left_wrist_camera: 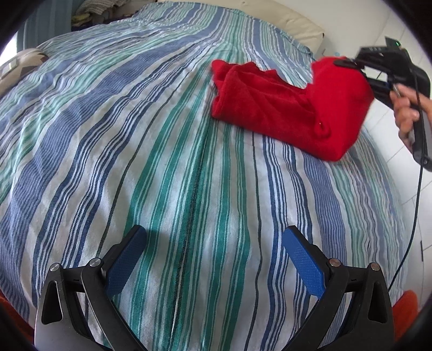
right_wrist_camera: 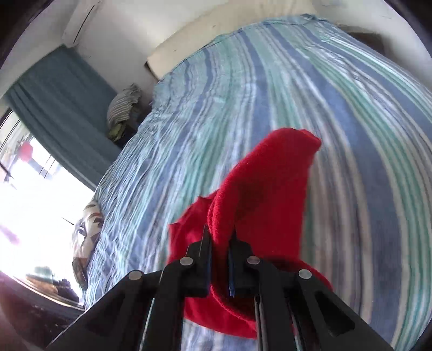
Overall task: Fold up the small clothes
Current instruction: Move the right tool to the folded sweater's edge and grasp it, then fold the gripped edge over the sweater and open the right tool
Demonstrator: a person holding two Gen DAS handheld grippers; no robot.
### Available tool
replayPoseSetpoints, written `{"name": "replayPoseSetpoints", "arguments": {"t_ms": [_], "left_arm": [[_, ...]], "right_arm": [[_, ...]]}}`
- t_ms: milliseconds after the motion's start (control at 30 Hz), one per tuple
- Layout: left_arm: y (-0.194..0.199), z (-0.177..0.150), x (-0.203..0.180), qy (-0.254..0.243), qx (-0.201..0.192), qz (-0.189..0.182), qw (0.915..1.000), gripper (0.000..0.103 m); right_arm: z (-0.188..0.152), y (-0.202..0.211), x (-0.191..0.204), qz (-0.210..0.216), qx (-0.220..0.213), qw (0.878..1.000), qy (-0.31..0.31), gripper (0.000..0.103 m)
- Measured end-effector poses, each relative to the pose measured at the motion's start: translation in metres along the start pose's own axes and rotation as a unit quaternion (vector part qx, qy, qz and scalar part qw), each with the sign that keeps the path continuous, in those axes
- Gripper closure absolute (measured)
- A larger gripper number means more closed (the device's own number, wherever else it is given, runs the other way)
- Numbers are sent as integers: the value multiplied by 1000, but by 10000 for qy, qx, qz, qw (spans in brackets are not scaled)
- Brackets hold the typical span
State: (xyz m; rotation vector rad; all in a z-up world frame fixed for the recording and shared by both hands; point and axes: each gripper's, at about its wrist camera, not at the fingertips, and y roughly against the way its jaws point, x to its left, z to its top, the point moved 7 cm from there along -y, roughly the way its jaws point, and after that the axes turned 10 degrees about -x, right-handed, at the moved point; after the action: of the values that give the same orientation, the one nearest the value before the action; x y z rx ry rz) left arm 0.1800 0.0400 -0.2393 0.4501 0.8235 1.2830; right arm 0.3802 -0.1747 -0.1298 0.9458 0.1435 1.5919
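Observation:
A small red garment lies partly folded on the striped bed sheet at the right side of the bed. My right gripper is shut on the garment's right edge and lifts that part off the sheet. In the right wrist view the red garment is pinched between the shut fingers of the right gripper and hangs around them. My left gripper is open and empty, low over the sheet near the front edge, well apart from the garment.
A cream pillow lies at the bed's far end. A patterned cushion sits at the left edge. A pile of striped cloth rests beside the bed near a blue curtain. An orange thing shows at the lower right.

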Motion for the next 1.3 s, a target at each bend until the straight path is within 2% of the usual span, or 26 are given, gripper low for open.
{"name": "replayPoseSetpoints", "arguments": {"t_ms": [100, 200, 233, 300, 333, 467, 533, 567, 633, 667, 700, 733, 767, 900, 967, 1000, 1067, 1133, 1200, 1300], "left_arm": [[4, 2, 6, 81, -61, 17, 9999, 2], [6, 5, 13, 149, -73, 62, 9998, 2], [6, 5, 15, 186, -71, 80, 9998, 2], [6, 7, 19, 274, -67, 99, 9996, 2], [6, 9, 20, 315, -76, 96, 9994, 2], [8, 11, 25, 442, -98, 94, 9989, 2], [8, 11, 26, 513, -69, 68, 9986, 2], [9, 10, 26, 532, -53, 63, 9985, 2], [8, 10, 25, 533, -32, 50, 9986, 2], [8, 9, 24, 517, -26, 44, 9987, 2], [8, 9, 22, 497, -22, 42, 9988, 2], [7, 10, 23, 483, -19, 46, 9988, 2], [6, 9, 22, 462, -20, 62, 9989, 2], [7, 7, 23, 404, -25, 125, 9991, 2], [5, 6, 25, 376, -15, 186, 9991, 2], [5, 6, 26, 372, -4, 204, 9991, 2], [4, 5, 26, 364, 10, 220, 9991, 2], [3, 5, 26, 348, 16, 229, 9991, 2], [3, 5, 26, 352, 24, 225, 9991, 2], [0, 5, 26, 353, 48, 226, 9991, 2]], "right_arm": [[-19, -47, 48, 95, 248, 9990, 347, 94], [-49, -97, 74, 31, 545, 9971, 526, 92], [-64, -112, 77, 113, 751, 9961, 439, 84], [-94, -138, 79, 480, 1380, 9893, 18, 59], [-103, -142, 81, 672, 1560, 9853, -197, 49], [-92, -112, 96, 1923, 1525, 9657, -845, 48], [-74, -89, 94, 2066, 1285, 9675, -696, 48], [-64, -77, 88, 1862, 1068, 9759, -396, 48], [-52, -68, 69, 1007, 705, 9920, 292, 48], [-52, -68, 55, 554, 671, 9950, 491, 50], [-58, -71, 48, 345, 755, 9950, 556, 55], [-69, -77, 43, 288, 921, 9933, 630, 69], [-86, -84, 43, 269, 1095, 9904, 799, 76], [-168, -104, 76, 512, 1580, 9698, 1788, 76], [-205, -106, 92, 385, 1548, 9509, 2653, 72], [-210, -104, 94, 322, 1424, 9455, 2910, 70], [-206, -94, 96, 292, 1290, 9417, 3093, 68], [-190, -74, 98, 420, 1102, 9492, 2917, 68], [-163, -40, 97, 544, 681, 9577, 2741, 68], [-143, -2, 75, 202, 156, 9623, 2709, 67]]}}
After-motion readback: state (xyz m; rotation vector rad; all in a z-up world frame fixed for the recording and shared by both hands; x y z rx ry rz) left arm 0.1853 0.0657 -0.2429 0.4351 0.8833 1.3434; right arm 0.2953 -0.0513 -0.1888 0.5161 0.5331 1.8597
